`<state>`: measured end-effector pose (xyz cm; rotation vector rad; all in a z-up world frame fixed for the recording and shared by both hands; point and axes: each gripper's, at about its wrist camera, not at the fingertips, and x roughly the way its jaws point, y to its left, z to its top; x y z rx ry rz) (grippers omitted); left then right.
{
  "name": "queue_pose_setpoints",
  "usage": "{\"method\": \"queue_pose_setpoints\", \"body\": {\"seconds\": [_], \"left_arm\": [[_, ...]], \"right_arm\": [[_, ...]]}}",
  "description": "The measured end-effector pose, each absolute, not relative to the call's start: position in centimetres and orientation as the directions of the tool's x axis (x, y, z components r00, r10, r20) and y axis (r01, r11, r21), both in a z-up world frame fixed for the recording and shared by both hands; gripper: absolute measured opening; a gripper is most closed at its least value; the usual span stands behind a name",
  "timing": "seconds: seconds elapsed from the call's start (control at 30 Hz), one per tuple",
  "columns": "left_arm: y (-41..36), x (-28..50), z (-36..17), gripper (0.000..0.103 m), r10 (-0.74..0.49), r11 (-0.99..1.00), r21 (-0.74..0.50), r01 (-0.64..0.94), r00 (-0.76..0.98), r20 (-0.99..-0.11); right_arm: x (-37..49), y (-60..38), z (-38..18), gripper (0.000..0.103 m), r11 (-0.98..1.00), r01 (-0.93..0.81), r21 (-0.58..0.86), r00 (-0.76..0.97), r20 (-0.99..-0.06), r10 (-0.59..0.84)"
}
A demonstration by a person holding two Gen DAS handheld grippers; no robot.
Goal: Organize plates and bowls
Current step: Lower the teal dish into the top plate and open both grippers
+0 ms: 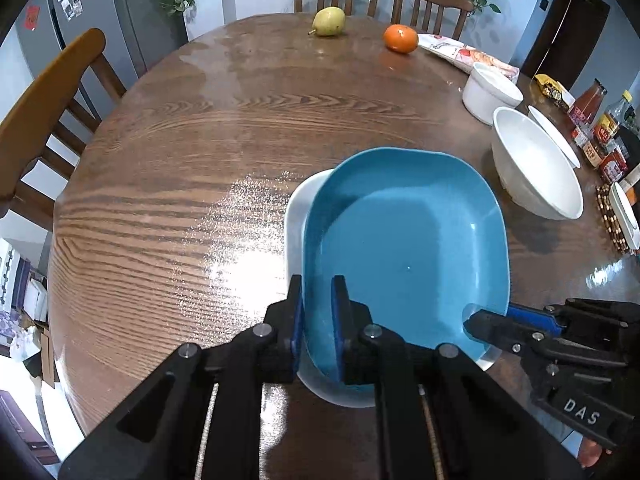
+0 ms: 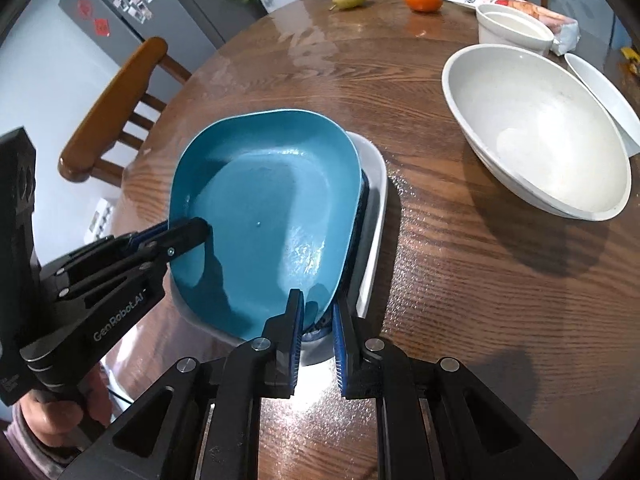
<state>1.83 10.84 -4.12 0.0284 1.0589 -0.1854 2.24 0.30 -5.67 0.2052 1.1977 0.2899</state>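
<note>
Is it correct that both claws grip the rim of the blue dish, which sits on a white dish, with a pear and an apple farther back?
Not quite: beside the pear lies an orange, not an apple, as the left wrist view shows. The rest is right.

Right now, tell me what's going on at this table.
A person holds a gripper in each hand, and both are clamped on the rim of the blue dish: the left gripper on one side, the right gripper on the other. The dish sits tilted in a white tray on the wooden table. A large white bowl and a smaller white bowl wait further off.
</note>
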Motion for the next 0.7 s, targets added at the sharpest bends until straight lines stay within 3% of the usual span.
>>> {"method": "queue_pose_setpoints", "body": {"seconds": [0.2,0.37,0.5,0.57,0.7], "left_arm": [[11.0,2.0,-4.1,0.013,-0.153,0.983,-0.085,0.165,0.464,-0.873],[11.1,1.9,-3.7,0.022,-0.179,0.980,-0.113,0.166,0.463,-0.868],[11.2,1.7,-3.2,0.048,-0.160,0.983,-0.094,0.157,0.488,-0.858],[11.5,1.6,-2.9,0.053,-0.156,0.985,-0.095,0.146,0.502,-0.850],[12.1,1.4,-2.3,0.065,-0.149,0.987,-0.096,0.129,0.519,-0.842]], "right_arm": [[2.5,0.8,-5.5,0.014,0.954,-0.098,0.284,0.336,-0.893,0.300],[2.3,0.8,-5.0,0.018,0.958,-0.090,0.273,0.354,-0.890,0.288],[2.0,0.5,-4.5,0.018,0.961,-0.090,0.261,0.371,-0.887,0.275],[1.8,0.3,-4.2,0.019,0.965,-0.082,0.248,0.386,-0.885,0.260],[1.5,-0.8,-3.8,0.033,0.962,-0.053,0.269,0.408,-0.873,0.267]]}}
